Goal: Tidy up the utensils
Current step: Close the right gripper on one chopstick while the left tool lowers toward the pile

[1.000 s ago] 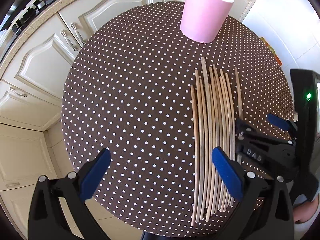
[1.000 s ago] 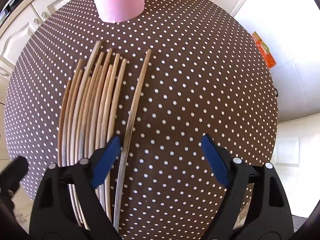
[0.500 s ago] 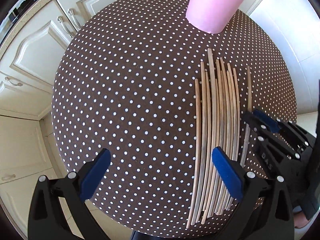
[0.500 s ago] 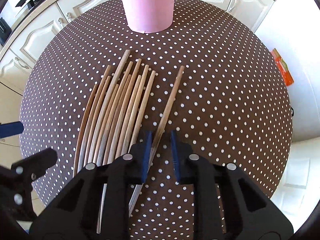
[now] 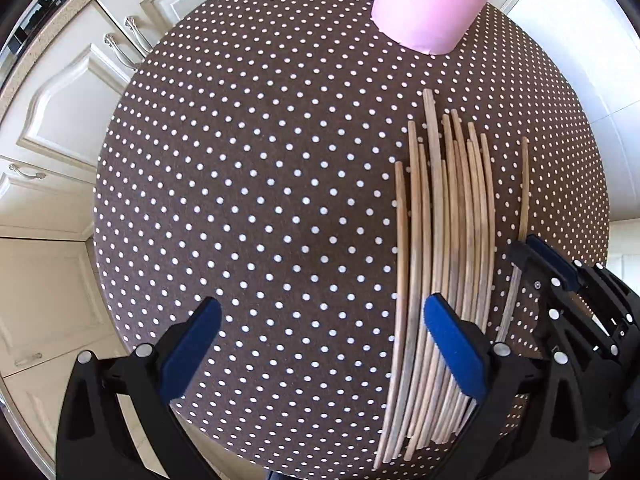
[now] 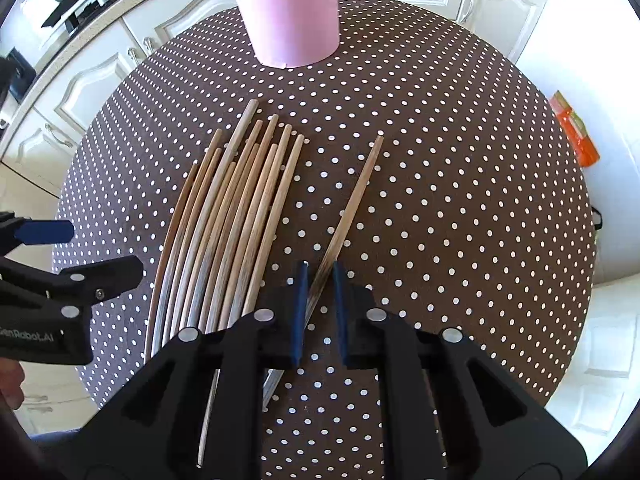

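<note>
Dotted table (image 5: pixel 260 200) (chopsticks (image 5: pixel 448 240), pink cup (image 5: pixel 432 0))

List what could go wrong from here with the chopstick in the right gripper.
1. The right gripper pinches the single chopstick near one end, so it may pivot or slip when lifted.
2. The chopstick bundle lies close beside the grip; a sideways move could scatter it.
3. The pink cup is tall and could tip if the chopstick hits its rim.

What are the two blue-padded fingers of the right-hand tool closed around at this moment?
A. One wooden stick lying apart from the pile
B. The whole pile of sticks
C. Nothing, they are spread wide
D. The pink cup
A: the right gripper has its pads drawn close on the single stick, which lies to the side of the bundle of sticks, while the pink cup stands untouched at the far side.
</note>
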A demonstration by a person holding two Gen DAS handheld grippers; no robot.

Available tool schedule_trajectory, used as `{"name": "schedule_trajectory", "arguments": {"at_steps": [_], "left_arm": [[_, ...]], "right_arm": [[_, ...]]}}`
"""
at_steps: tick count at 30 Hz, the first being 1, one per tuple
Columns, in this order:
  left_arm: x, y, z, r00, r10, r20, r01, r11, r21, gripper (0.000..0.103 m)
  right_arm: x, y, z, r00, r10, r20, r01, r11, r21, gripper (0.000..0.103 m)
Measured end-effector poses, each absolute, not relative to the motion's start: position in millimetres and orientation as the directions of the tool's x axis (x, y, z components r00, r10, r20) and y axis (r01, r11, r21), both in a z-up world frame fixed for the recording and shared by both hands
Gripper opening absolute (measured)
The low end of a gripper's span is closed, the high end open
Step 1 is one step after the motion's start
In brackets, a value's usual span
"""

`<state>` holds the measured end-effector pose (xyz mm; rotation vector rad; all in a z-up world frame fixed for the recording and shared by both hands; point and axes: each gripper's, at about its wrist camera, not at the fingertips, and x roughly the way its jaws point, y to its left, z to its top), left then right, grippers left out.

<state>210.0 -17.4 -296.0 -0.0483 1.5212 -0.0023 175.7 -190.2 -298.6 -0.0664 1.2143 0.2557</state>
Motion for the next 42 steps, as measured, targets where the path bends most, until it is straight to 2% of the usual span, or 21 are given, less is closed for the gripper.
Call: {"name": "schedule_trajectory", "arguments": {"at_steps": [4,12,38,42], "left_arm": [[204.5,-22.5,-303.7,0.037,-0.032,-0.999,-0.022,0.999,-0.033,0.099],[191.6,-34.0,-310.7,0.051,-0.030,-0.998,-0.020,0.999,-0.031,0.099],[209.2,-31.2,-343.4,0.035,0.061,-0.998,-0.076,0.995,0.058,0.099],[213.1,-32.0,-345.3,0.047,0.046,-0.998,-0.078,0.996,0.042,0.098]], "right_arm": [[176.4,-205.7,-300.9,0.328,0.193,-0.925,-0.236,0.965,0.118,0.012],[180.1,-249.2,-301.9,0.310,0.322,-0.895,-0.175,0.944,0.279,0.010],[179.6,-227.9,-304.0,0.321,0.258,-0.911,-0.187,0.961,0.206,0.010],[181.5,-228.9,-305.1,0.309,0.261,-0.915,-0.183,0.960,0.212,0.010]]}}
